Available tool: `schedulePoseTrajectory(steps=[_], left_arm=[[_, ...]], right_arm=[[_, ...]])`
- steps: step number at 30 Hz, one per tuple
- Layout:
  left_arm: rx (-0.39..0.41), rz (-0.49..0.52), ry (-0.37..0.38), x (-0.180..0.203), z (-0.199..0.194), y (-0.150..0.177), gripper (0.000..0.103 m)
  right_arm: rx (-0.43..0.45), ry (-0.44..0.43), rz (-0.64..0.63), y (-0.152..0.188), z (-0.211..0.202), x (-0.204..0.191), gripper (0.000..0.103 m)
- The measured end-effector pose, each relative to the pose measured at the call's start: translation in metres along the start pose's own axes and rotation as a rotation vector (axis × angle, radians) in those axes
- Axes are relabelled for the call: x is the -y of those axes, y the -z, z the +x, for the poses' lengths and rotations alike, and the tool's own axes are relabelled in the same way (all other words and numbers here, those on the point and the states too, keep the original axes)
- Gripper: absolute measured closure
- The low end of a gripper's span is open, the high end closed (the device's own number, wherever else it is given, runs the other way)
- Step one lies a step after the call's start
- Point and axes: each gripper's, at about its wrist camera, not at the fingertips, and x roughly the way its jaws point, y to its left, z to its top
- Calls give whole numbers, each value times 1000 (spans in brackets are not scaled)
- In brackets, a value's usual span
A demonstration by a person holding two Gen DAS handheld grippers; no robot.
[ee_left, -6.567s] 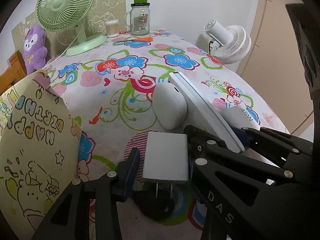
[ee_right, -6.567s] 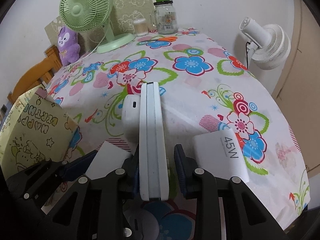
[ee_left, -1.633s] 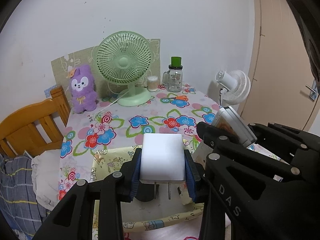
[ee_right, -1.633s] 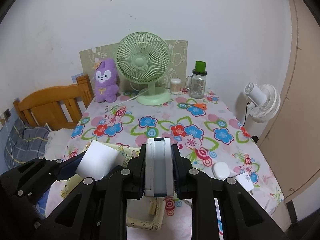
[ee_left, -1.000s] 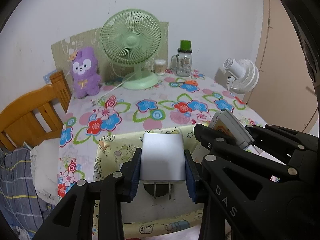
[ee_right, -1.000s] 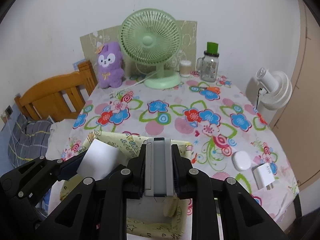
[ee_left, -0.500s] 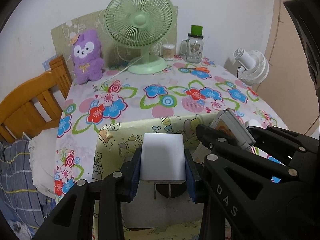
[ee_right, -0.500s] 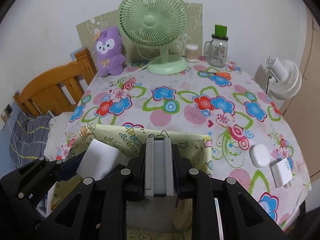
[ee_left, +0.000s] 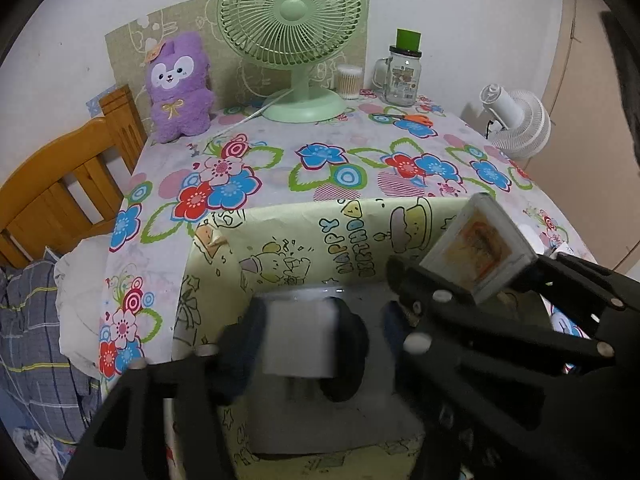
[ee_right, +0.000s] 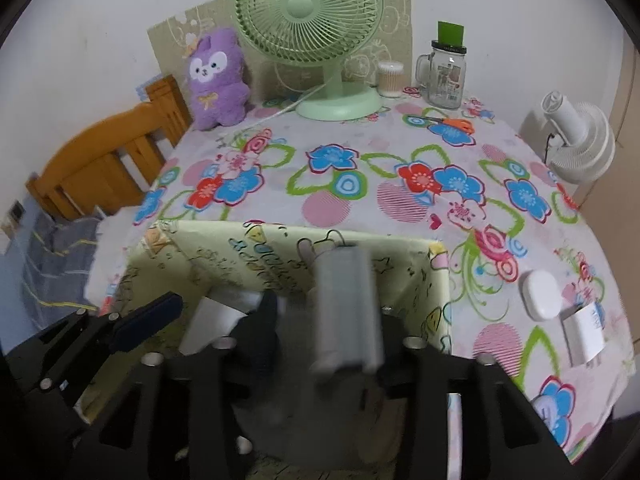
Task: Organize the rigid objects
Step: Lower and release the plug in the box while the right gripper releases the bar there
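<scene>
My left gripper point(ee_left: 300, 344) is over the open yellow birthday-print box point(ee_left: 332, 236), and its jaws have spread away from the white charger plug point(ee_left: 300, 340), which looks blurred between them. My right gripper point(ee_right: 340, 324) is beside it over the same box point(ee_right: 434, 280), its jaws parted from the flat grey case point(ee_right: 346, 312), which is blurred and tilted. The case also shows in the left wrist view point(ee_left: 478, 246). A white oval case point(ee_right: 541, 294) and a white 45W charger point(ee_right: 584, 330) lie on the flowered tablecloth at the right.
A green desk fan point(ee_right: 316, 36), a purple plush point(ee_right: 216, 80), a cotton swab jar point(ee_right: 391, 73), a glass mug jar point(ee_right: 446, 74) and orange scissors point(ee_right: 452, 122) stand at the table's back. A white clip fan point(ee_right: 576, 142) is at the right edge. A wooden chair point(ee_right: 104, 160) is at the left.
Both grippers have lowered further over the box and opened. The charger plug and the grey case are now blurred between the spread jaws, dropping into the box.
</scene>
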Motion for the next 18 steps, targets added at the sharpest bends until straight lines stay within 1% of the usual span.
schedulePoseTrajectory(steps=[1,2,3,8,18], left_arm=[[6,3,0,2,-3,2,32],[9,4,0,2,-4,2,28],[14,4,1,3,-6,3,24],[31,19,3,13,-16,8,16],[55,34,13,32,-31,15,14]], right_arm=[[10,4,-5,2,-4,0,39],[21,10,-13,4,-9,-1,36],[30,12,-19,5,-12,-1,35],[62,36,-30,11,-29,2,29],[99,50,-22,24,-54,13,26]])
